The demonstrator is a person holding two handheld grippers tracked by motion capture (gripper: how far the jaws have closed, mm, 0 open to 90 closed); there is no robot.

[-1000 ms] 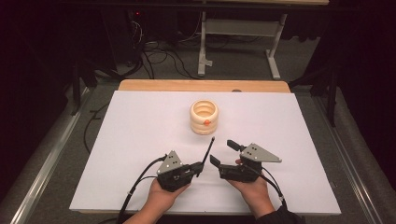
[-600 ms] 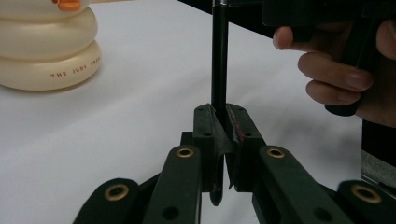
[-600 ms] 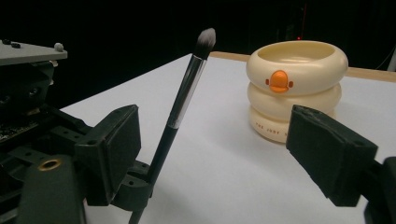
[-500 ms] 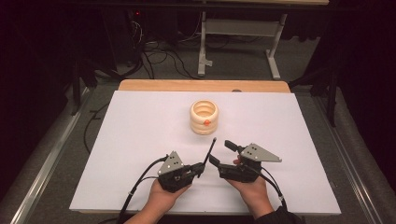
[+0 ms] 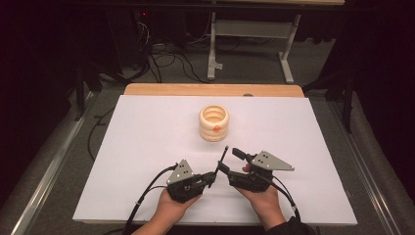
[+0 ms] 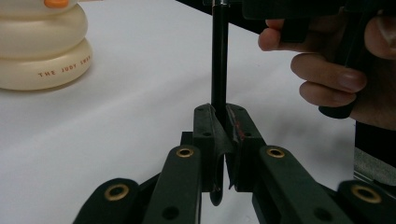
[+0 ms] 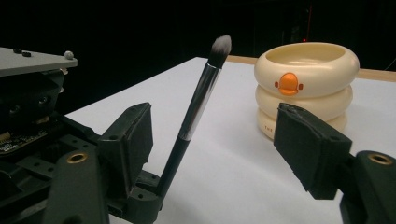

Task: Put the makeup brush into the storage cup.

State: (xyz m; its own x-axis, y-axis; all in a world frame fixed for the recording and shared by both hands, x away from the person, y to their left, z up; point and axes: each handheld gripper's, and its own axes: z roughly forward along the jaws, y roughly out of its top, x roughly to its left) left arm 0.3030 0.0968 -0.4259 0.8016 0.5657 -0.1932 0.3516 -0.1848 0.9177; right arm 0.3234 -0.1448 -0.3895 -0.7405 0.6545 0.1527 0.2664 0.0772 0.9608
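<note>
Just short of the cream ringed holder (image 5: 214, 123), the left gripper (image 5: 211, 178) clamps the makeup brush (image 5: 222, 157) by its handle, bristles up, while the right gripper (image 5: 229, 159), jaws wide but just narrowing around the brush, readies a handover.

White tabletop (image 5: 147, 161) fills the mid of the high view, w/ a strip of light wood (image 5: 210, 90) along its far edge. Grey carpet floor (image 5: 244, 68) beyond and on both sides. Pale metal stand (image 5: 252, 30) w/ two legs at the back, black cables (image 5: 161, 58) looped on the floor to its left. Metal rail (image 5: 46, 171) runs along the table's left side. Rest of the room dark; small red lights (image 5: 143, 13) glow at rear.
</note>
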